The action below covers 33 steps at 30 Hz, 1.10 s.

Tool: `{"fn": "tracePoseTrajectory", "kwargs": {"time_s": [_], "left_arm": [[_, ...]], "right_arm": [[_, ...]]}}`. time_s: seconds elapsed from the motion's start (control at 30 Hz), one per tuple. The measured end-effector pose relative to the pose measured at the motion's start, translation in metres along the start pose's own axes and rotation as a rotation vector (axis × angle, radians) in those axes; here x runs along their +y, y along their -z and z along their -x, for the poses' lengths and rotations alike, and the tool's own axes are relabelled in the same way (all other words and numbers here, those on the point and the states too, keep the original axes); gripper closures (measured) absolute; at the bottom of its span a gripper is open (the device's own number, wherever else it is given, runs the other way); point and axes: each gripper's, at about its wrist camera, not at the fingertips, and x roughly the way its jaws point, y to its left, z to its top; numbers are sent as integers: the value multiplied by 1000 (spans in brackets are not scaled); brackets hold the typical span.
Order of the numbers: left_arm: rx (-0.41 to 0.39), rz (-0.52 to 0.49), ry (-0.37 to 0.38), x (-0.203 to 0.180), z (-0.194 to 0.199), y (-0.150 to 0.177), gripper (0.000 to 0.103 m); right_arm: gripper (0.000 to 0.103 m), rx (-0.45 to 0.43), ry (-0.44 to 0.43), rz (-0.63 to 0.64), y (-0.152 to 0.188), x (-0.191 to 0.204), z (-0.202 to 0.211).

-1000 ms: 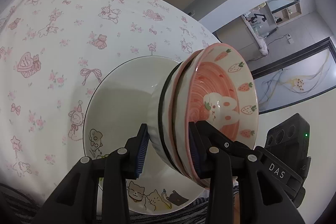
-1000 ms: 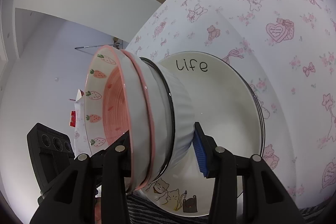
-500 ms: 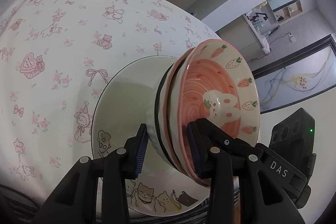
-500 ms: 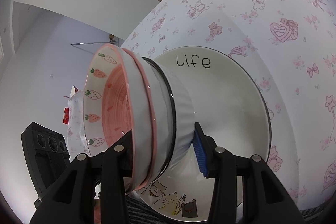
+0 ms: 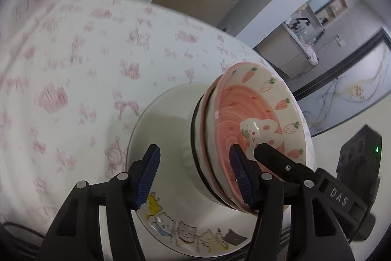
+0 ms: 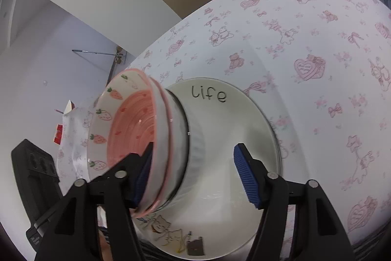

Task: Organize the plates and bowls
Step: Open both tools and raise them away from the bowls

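Left gripper (image 5: pixel 194 174): the jaws are opening. The stack's rims stand between the blue ribbed pads; the left pad is clear of the ribbed white ceramic bowl (image 5: pixel 189 148), while the right pad sits inside the pink strawberry-and-rabbit ceramic bowl (image 5: pixel 246 114), contact uncertain.

The nested bowl stack rests on the large white ceramic plate with cat drawings (image 5: pixel 168 129), on the tabletop's white cloth with pink prints (image 5: pixel 73 80).

Right gripper (image 6: pixel 193 175): the jaws are opening, straddling the same stack. The right pad is clear of the white bowl.
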Motion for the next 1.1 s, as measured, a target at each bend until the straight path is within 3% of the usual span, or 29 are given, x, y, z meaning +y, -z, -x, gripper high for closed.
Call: {"fn": "tracePoseTrajectory", "kwargs": {"time_s": [0.1,0.2,0.37,0.43,0.5,0.67,0.73,0.83,0.97,1.1], "left_arm": [[-90,-128,-60,-15,18,3,42],[-208,-203,-104,-24,43,7,34],[-461,-328,-131,-33,94,20,28],[-570,-406,-145,-39,113,30,26],[-675,-462,-148,-41,130,43,17],[-824,-475,-88,-36,158,66,13],[-877,-504,-75,-37,165,77,0],[-936,-553,-36,-37,171,93,0],[-931,-559,-35,-36,167,103,0],[-936,-548,-35,-28,155,110,0]], "right_arm": [[38,-36,9,51,1,4,5],[37,-119,38,134,4,15,17],[24,-337,72,323,14,39,55],[8,-435,65,397,22,47,71],[3,-507,50,436,27,50,85],[1,-660,64,556,49,62,109],[0,-779,30,600,64,62,120],[0,-927,33,626,81,59,130],[0,-996,48,659,91,57,126],[0,-990,53,661,96,50,112]]}}
